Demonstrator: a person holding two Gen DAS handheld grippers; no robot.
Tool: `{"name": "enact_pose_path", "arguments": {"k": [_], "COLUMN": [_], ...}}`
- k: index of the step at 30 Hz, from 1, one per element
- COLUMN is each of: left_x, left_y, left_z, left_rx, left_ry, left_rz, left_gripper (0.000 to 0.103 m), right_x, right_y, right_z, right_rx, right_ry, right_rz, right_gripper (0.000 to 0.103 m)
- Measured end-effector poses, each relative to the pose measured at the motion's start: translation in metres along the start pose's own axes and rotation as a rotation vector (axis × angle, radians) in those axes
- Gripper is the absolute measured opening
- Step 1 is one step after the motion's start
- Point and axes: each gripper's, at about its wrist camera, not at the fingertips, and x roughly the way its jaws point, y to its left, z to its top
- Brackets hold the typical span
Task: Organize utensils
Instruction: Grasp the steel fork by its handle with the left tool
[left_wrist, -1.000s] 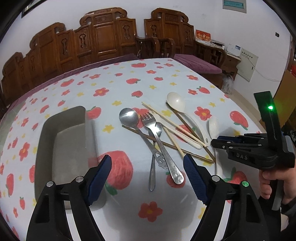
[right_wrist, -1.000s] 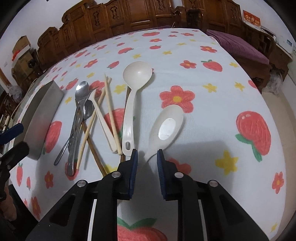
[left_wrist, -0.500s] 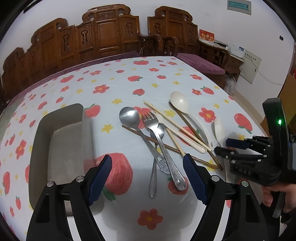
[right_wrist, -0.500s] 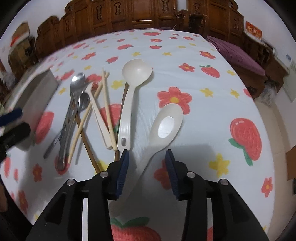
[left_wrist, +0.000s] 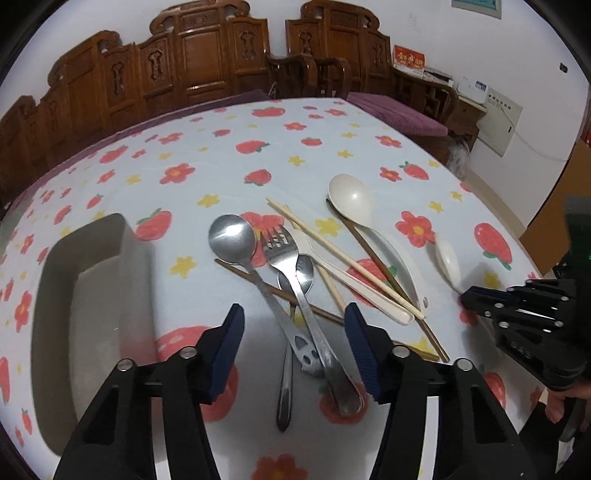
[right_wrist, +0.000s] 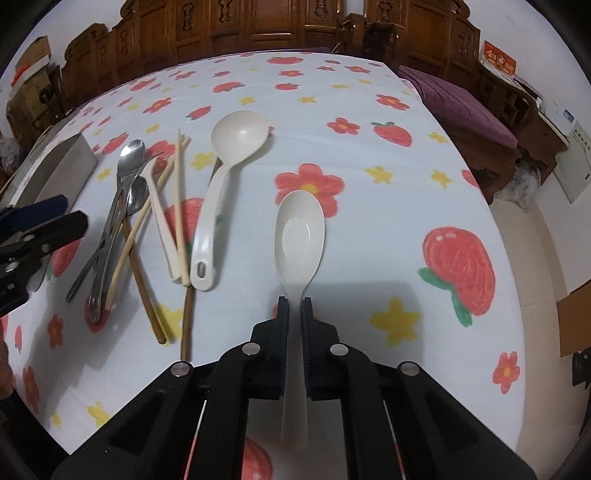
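Observation:
My right gripper (right_wrist: 294, 308) is shut on the handle of a cream rice spoon (right_wrist: 299, 236), its bowl pointing away over the cloth; it also shows in the left wrist view (left_wrist: 447, 260). My left gripper (left_wrist: 293, 332) is open and empty, hovering over the handles of a metal fork (left_wrist: 291, 266) and two metal spoons (left_wrist: 233, 236). A cream ladle (right_wrist: 221, 177), a thin cream spoon (right_wrist: 160, 218) and several chopsticks (right_wrist: 179, 192) lie crossed beside them. The right gripper shows at the right of the left wrist view (left_wrist: 463, 297).
A grey rectangular metal tray (left_wrist: 88, 273) stands on the left of the flower-print tablecloth (left_wrist: 229, 173). Carved wooden chairs (left_wrist: 207, 62) line the far side. The table's right edge drops to the floor (right_wrist: 532, 258).
My right gripper opened, then closed on the rice spoon's handle. My left gripper has moved closer over the metal cutlery, still open.

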Motion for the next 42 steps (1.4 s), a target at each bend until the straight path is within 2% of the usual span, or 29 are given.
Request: {"name": "enact_pose_path", "arguments": {"k": [5, 8, 10, 12, 15, 23, 26, 30, 32, 42], "left_x": [0.020, 0.028, 0.029, 0.028, 0.027, 0.035, 0.036, 0.031, 0.026, 0.004], "left_y": [0.003, 0.005, 0.004, 0.000, -0.008, -0.017, -0.017, -0.008, -0.005, 0.004], "left_z": [0.005, 0.005, 0.004, 0.001, -0.005, -0.001, 0.001, -0.001, -0.002, -0.004], "left_rx": [-0.017, -0.033, -0.038, -0.027, -0.004, 0.043, 0.048, 0.013, 0.010, -0.010], "left_ry": [0.035, 0.059, 0.070, 0.076, 0.092, 0.125, 0.132, 0.145, 0.127, 0.093], "left_rz": [0.006, -0.011, -0.026, -0.041, -0.057, 0.029, 0.050, 0.007, 0.003, -0.030], "left_gripper": [0.038, 0.030, 0.021, 0.018, 0.017, 0.017, 0.012, 0.007, 0.002, 0.001], "right_x": [-0.009, -0.013, -0.014, -0.014, -0.014, -0.019, -0.021, -0.026, -0.028, -0.043], "right_y": [-0.005, -0.005, -0.006, -0.005, -0.005, -0.005, -0.003, 0.000, 0.001, 0.015], "right_z": [0.006, 0.009, 0.010, 0.010, 0.011, 0.013, 0.013, 0.014, 0.015, 0.019], "right_rx": [0.014, 0.017, 0.016, 0.018, 0.020, 0.022, 0.018, 0.013, 0.008, -0.014], "right_ry": [-0.037, -0.049, -0.051, -0.054, -0.057, -0.069, -0.073, -0.084, -0.089, -0.119], "right_rz": [0.017, 0.023, 0.024, 0.026, 0.028, 0.038, 0.040, 0.045, 0.048, 0.064], "right_gripper": [0.008, 0.008, 0.008, 0.008, 0.008, 0.008, 0.008, 0.008, 0.008, 0.008]}}
